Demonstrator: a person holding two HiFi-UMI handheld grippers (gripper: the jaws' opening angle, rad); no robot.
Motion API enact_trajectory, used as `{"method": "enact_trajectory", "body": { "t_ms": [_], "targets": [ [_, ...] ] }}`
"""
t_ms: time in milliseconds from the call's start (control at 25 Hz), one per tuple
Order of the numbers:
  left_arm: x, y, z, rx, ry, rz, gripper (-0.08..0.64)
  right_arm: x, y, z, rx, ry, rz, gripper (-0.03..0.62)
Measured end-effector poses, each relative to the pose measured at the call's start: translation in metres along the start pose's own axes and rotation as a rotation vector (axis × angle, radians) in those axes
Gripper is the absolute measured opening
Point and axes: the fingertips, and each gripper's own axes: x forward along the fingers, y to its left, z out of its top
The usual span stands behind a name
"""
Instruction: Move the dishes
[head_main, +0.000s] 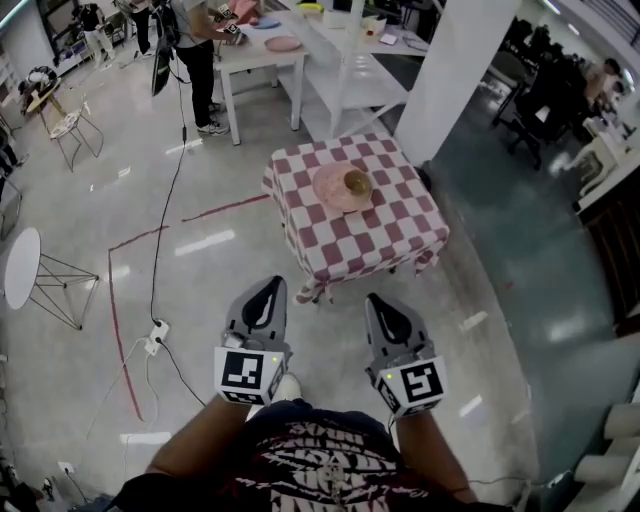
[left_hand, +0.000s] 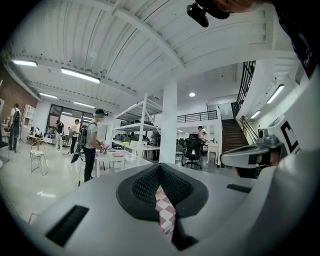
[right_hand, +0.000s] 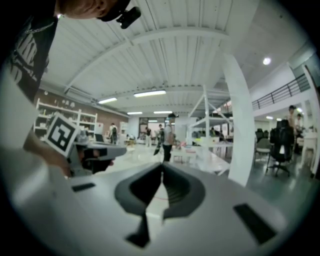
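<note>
Standing at far left was small round white table (head_main: 22, 265); power strip (head_main: 155, 335) lay on floor nearer centre. Left gripper (head_main: 272, 284) was held low, close to person's body, jaws pressed together, nothing pinched. Farther off, well apart from both grippers, stood counter (head_main: 400, 240) under red-and-white checked cloth; pink plate (head_main: 335, 192) sat near its middle, brownish round item (head_main: 357, 182) on plate's right part. Right gripper (head_main: 376, 300) was beside left one, jaws likewise pressed together, empty. White pillar (head_main: 455, 70) rose behind counter at far right.
</note>
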Motion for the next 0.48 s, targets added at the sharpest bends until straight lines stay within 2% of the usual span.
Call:
{"method": "enact_trajectory", "body": {
  "t_ms": [200,480],
  "targets": [
    [0.013,0.022,-0.003,-0.069,0.01,-0.012,0.026,0.009,0.013,0.014,-0.078,0.005,-0.004,0.035],
    [0.026,0.017,0.006,-0.065,-0.018,-0.039,0.025,0.009,0.006,0.015,-0.086,0.004,-0.032,0.035]
  ]
}}
